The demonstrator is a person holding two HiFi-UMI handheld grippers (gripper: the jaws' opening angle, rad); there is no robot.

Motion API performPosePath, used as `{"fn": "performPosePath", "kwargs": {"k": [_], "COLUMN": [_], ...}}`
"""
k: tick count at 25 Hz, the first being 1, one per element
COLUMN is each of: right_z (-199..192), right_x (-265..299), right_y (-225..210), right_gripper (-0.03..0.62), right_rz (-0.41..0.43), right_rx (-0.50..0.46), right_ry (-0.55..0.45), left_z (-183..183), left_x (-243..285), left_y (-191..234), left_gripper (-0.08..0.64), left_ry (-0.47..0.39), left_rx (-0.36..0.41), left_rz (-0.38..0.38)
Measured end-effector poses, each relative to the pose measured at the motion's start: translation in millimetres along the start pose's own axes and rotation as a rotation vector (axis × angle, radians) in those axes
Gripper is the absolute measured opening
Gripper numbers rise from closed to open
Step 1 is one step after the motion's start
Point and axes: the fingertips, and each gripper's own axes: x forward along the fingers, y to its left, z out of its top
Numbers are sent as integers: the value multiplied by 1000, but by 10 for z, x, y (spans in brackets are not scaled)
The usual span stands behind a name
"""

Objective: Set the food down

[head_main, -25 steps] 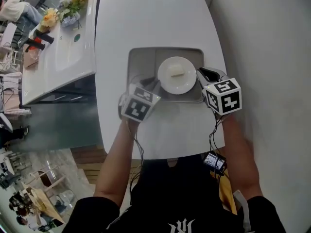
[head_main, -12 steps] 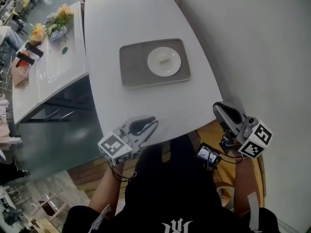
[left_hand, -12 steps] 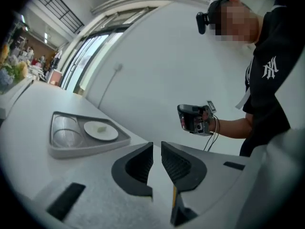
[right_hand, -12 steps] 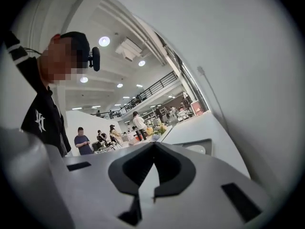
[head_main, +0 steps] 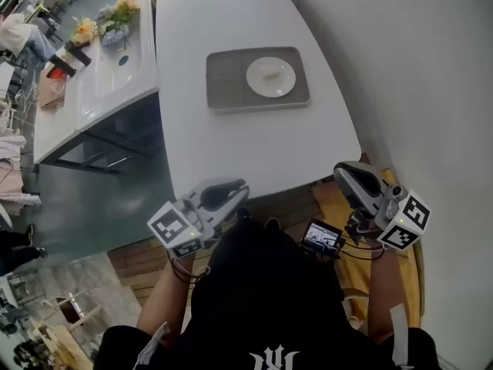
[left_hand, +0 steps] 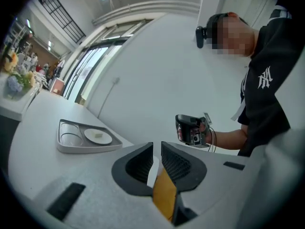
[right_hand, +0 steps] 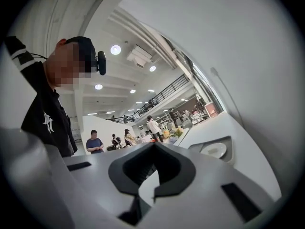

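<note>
Flowers (head_main: 115,15) on the neighbouring white counter (head_main: 115,83)

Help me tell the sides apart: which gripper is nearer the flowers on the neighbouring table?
Left. The left gripper is at the white table's near edge, on the flowers' side; the right gripper is beyond the opposite corner, beside the wall, farther away.
</note>
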Motion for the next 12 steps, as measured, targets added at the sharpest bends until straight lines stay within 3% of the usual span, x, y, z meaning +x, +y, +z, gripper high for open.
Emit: {"fn": "performPosePath", "kwargs": {"k": [5,12], "right_z": [-11,-152], "right_x": [-76,-214], "right_y": [210,377], "right_gripper": [3,3], "right_rz": [100,143], "right_rx": [-13,14], "right_ry": [-40,-67], "left_z": [-50,-226], "left_x": [-219,-448], "left_y": [-196,-356], "left_gripper": [46,30], "left_ry": [8,33], "left_rx": [18,23], "left_rz": [69,146]}}
